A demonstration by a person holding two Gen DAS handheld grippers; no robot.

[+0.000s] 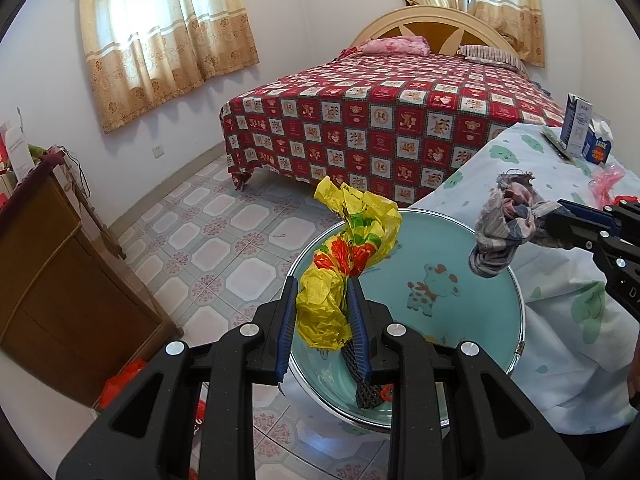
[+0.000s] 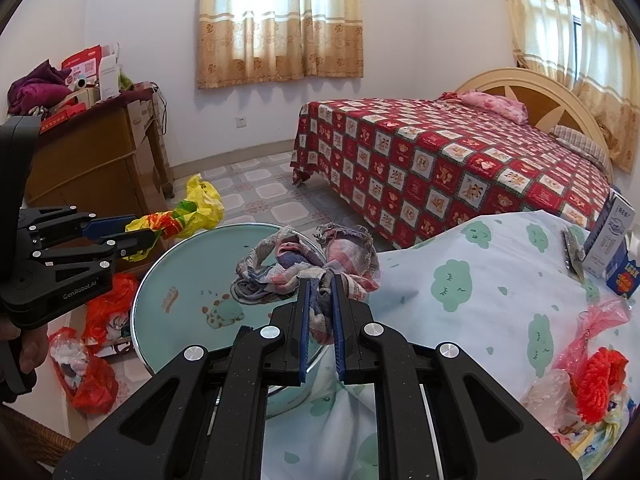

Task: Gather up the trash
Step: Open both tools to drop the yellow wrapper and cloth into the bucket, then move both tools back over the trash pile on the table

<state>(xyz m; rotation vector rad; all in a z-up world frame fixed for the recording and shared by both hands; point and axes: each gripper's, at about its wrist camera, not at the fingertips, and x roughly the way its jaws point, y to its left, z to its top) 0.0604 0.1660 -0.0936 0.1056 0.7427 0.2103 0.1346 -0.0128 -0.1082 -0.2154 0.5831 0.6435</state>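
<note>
A crumpled yellow plastic bag [image 1: 348, 220] with red and green print stands up between the blue pads of my left gripper [image 1: 322, 288], which is shut on its lower part. It hangs over a round teal basin [image 1: 452, 252] with a cartoon animal on its bottom. In the right wrist view my right gripper [image 2: 322, 280] is shut on a frayed plaid rag [image 2: 348, 260], held above the basin's [image 2: 192, 264] near rim. That same view shows the left gripper [image 2: 140, 232] and the bag [image 2: 196, 208] at the left. A dark mesh strip [image 1: 362, 380] lies below the left fingers.
A table under a cloud-print cloth [image 2: 480, 280] carries two cartons [image 2: 612, 236], a pink bag and a red pom-pom [image 2: 600, 376]. Red bags [image 2: 100, 360] lie on the tiled floor by a wooden cabinet [image 1: 60, 280]. A bed [image 1: 380, 120] stands behind.
</note>
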